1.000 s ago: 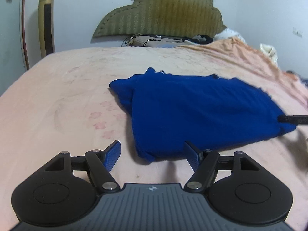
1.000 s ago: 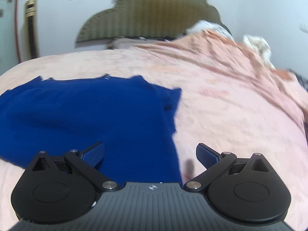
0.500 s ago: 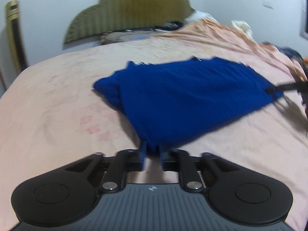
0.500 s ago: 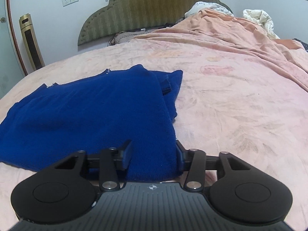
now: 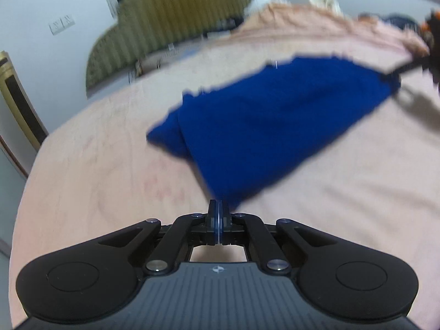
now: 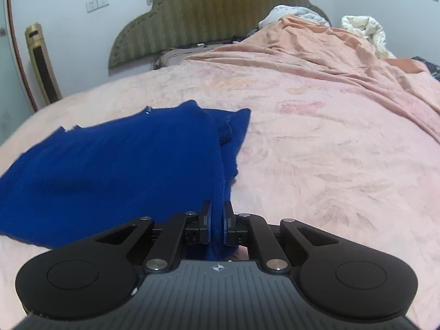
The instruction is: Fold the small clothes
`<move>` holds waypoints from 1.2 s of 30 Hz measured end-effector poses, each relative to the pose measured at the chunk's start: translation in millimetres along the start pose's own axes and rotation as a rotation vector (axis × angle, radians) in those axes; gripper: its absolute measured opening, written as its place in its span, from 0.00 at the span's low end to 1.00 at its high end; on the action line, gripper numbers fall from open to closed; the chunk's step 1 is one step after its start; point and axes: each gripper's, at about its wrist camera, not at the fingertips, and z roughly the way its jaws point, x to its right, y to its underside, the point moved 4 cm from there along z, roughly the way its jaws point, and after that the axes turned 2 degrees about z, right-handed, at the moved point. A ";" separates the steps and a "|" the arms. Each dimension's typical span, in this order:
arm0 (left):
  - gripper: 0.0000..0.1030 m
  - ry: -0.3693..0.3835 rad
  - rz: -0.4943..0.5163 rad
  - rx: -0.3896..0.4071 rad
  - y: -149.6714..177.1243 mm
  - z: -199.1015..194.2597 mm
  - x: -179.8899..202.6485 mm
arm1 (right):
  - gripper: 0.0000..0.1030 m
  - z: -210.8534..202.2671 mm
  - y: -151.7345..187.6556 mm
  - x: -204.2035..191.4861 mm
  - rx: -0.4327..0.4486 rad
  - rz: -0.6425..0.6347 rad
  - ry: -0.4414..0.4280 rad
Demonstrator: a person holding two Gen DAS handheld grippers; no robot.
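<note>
A blue knit garment [image 5: 272,121] lies on the pink bedspread [image 5: 96,181], partly folded with a sleeve tucked at its side. My left gripper [image 5: 219,214] is shut on its near left corner, which is lifted. My right gripper [image 6: 217,217] is shut on the near right corner of the garment [image 6: 115,170]; blue cloth bunches between its jaws. The right gripper also shows in the left wrist view [image 5: 390,74], at the garment's far right corner. The left wrist view is blurred.
An olive padded headboard [image 6: 217,8] stands at the far end. An orange blanket [image 6: 343,46] and white bedding [image 6: 365,30] are heaped on the right side of the bed. A gold floor unit [image 6: 42,63] stands by the left wall.
Both grippers went from open to shut on the garment's near corners. The corners now rise off the bed and the left view has tilted and moved.
</note>
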 end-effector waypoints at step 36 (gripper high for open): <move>0.73 -0.249 -0.280 -0.010 -59.7 58.4 57.9 | 0.76 16.9 6.6 -71.6 -0.017 -0.196 -0.036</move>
